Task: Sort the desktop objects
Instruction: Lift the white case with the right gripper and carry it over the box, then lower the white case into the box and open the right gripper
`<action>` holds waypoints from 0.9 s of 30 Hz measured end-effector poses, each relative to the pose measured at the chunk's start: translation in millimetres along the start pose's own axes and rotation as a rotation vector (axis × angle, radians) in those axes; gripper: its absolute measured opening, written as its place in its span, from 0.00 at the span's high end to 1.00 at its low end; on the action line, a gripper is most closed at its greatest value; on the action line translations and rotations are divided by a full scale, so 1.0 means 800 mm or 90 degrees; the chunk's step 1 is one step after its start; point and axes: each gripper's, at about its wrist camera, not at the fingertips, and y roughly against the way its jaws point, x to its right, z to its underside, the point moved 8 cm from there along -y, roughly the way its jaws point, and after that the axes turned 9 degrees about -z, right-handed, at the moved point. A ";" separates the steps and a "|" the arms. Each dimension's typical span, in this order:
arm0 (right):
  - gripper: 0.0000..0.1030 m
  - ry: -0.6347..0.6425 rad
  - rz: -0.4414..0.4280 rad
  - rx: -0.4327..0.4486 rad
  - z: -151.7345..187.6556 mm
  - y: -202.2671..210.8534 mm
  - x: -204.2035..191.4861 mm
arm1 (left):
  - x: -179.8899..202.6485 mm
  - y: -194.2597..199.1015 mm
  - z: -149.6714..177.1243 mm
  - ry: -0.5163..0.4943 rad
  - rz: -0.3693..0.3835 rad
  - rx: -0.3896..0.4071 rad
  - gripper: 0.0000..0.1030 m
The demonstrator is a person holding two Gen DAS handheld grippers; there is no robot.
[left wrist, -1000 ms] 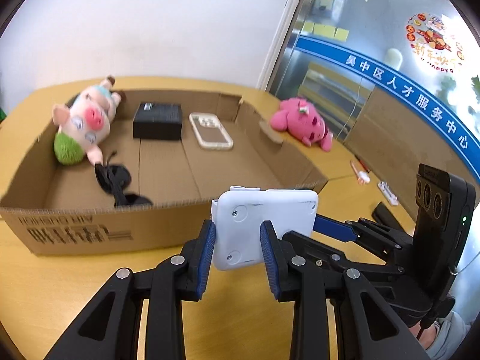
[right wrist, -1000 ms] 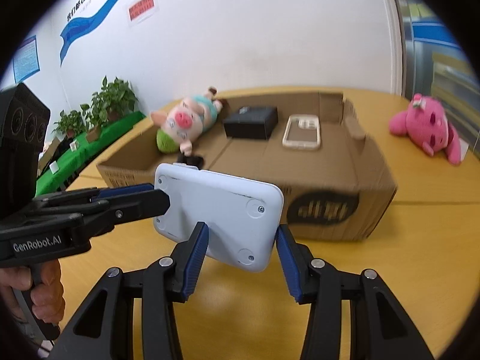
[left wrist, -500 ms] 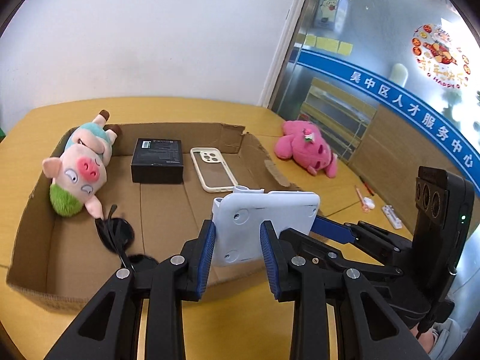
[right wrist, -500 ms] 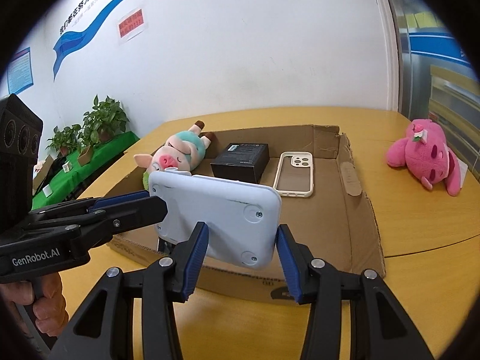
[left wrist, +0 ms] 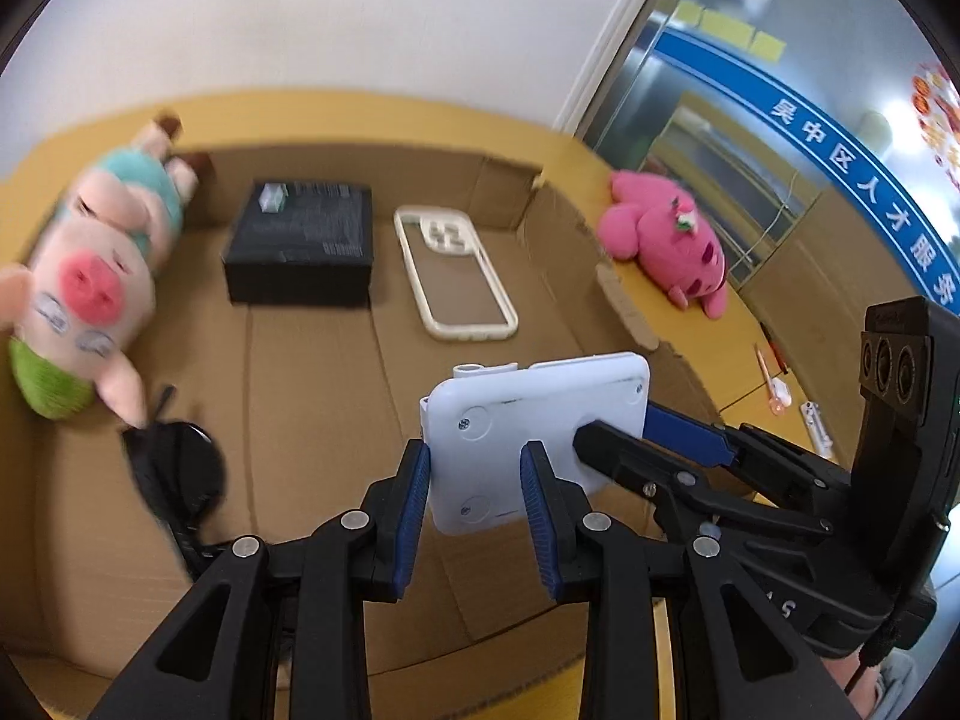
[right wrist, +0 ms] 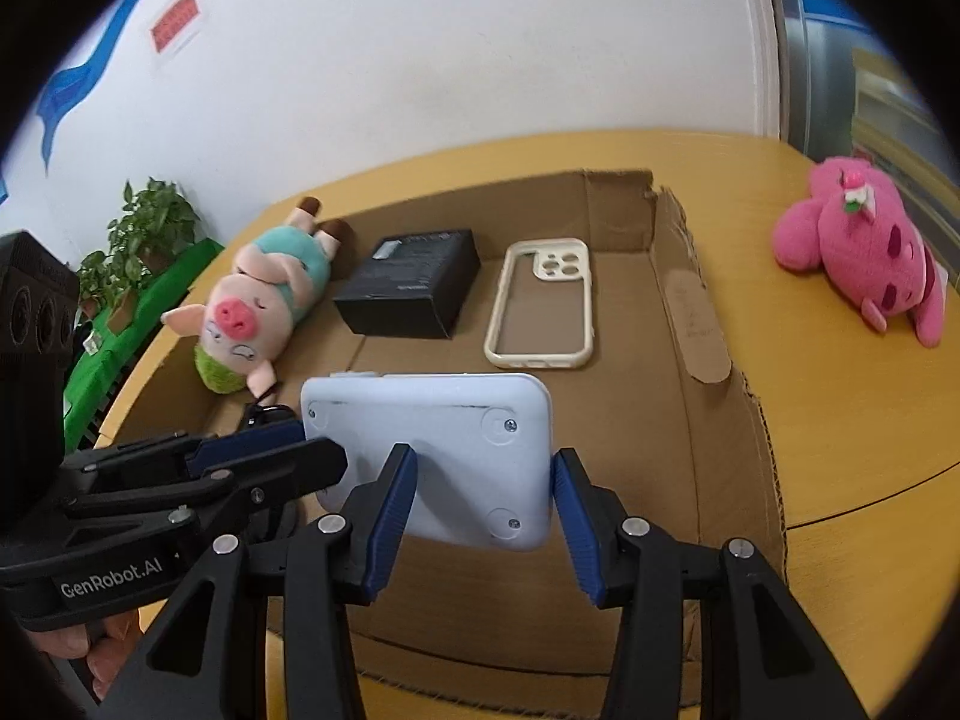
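Both grippers have carried the white device [left wrist: 534, 420] forward since a second ago: then it hung before the cardboard box's [right wrist: 714, 420] near wall, now it hangs over the box floor. Box is the largest item, an open shallow tray on the yellow table [right wrist: 840, 396]; printing on its outer wall is out of sight now. Behind, at 2 o'clock in the left wrist view, a blue band [left wrist: 864, 180] carries white Chinese characters, "吴中区人才服务" readable. Inside the box: pig plush [right wrist: 258, 306] at 10 o'clock, pink snout, teal shirt, green end; black box [right wrist: 414, 291] at 11 o'clock, its small label print illegible; cream phone case [right wrist: 543, 303] at 12 o'clock, lying flat; black sunglasses [left wrist: 174, 474] at 9 o'clock in the left wrist view. Pink plush [right wrist: 858, 258] lies on the table outside the box, at 2 o'clock. Left gripper [left wrist: 474, 510], body marked "GenRobot.AI", pinches the device's left end; right gripper [right wrist: 480, 516] pinches its right end, blue pads against its edges. Device: white rounded rectangular plastic slab, screw heads at the corners, small tab on top.
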 end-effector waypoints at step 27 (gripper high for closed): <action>0.31 -0.018 -0.004 0.007 -0.012 0.005 0.018 | -0.030 -0.003 0.002 0.039 -0.091 0.022 0.44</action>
